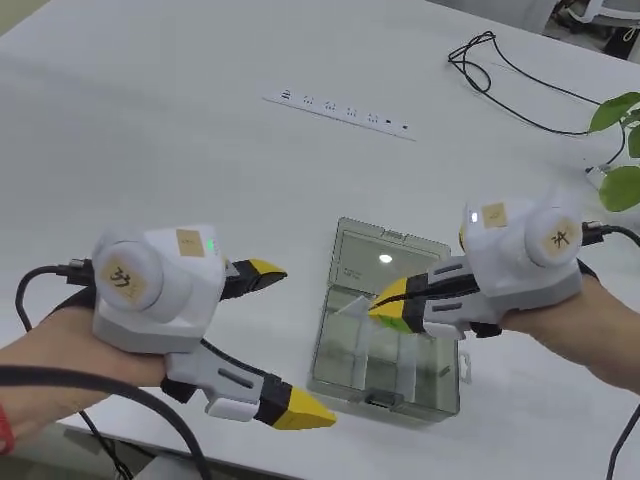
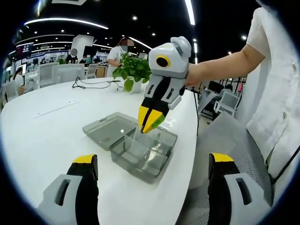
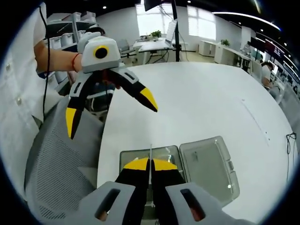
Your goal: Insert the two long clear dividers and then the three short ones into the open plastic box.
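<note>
Mid-counter, near the front edge: clear box point(image 1: 322, 352) sits open, lid point(image 1: 390, 250) laid back flat on the white counter point(image 1: 150, 130) on the far side. Right claw point(image 1: 385, 305) is over the box base, yellow tips clenched on a thin clear divider point(image 3: 150, 154). Right gripper view has the divider edge-on btwn the tips, pointing fwd over the box point(image 3: 133, 157), lid point(image 3: 206, 164) to one side.

From the left gripper view the divider point(image 2: 139, 137) hangs below the right claw point(image 2: 151, 121), lower end down at the box point(image 2: 136, 169) opening. Can't tell if it's in a slot or touching the floor of the base.

Left claw point(image 1: 283, 340) hovers just left of the box, jaws spread wide, holding nothing, clear of the box wall. Same in the right gripper view: left claw point(image 3: 110, 112) wide apart, up off the counter.

Faint lines inside the base in head view: dividers or moulded ribs, can't tell.

Further back on the counter: white power strip point(image 1: 340, 108), black cable point(image 1: 500, 75) looped far right, plant point(image 1: 620, 150) leaves at the right edge.
</note>
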Tool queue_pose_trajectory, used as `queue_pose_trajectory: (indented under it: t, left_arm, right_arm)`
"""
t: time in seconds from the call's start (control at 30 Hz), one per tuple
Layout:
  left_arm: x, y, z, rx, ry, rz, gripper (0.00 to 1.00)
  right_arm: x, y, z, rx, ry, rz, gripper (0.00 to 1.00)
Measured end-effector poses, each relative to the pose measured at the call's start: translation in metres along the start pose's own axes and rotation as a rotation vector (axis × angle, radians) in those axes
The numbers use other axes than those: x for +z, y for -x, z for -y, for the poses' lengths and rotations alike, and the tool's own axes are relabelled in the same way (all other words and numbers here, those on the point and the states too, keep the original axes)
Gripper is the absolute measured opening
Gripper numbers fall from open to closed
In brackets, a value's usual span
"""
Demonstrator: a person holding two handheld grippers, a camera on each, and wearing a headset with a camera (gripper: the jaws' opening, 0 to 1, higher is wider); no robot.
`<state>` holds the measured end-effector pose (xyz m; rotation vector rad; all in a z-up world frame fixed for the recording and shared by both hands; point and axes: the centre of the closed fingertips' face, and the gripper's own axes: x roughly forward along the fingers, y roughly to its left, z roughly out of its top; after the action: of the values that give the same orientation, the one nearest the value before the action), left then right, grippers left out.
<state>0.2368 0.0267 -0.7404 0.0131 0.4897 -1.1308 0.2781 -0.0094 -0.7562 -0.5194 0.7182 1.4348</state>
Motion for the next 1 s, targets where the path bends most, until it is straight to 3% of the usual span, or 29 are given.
queue_pose_trajectory:
  t: [0.33, 0.53, 1.0]
  left_arm:
    - [-0.001, -0.002, 0.000, -0.004, 0.003, -0.001, 1.00]
    - [-0.002, -0.002, 0.001, -0.006, 0.006, -0.002, 1.00]
    - [-0.003, -0.002, 0.001, -0.008, 0.013, -0.002, 0.99]
  right_arm:
    - [0.002, -0.009, -0.003, 0.006, 0.041, -0.007, 0.03]
    - [-0.001, -0.021, -0.006, 0.016, 0.088, -0.049, 0.03]
    - [-0.014, -0.037, -0.006, 0.035, 0.107, -0.110, 0.03]
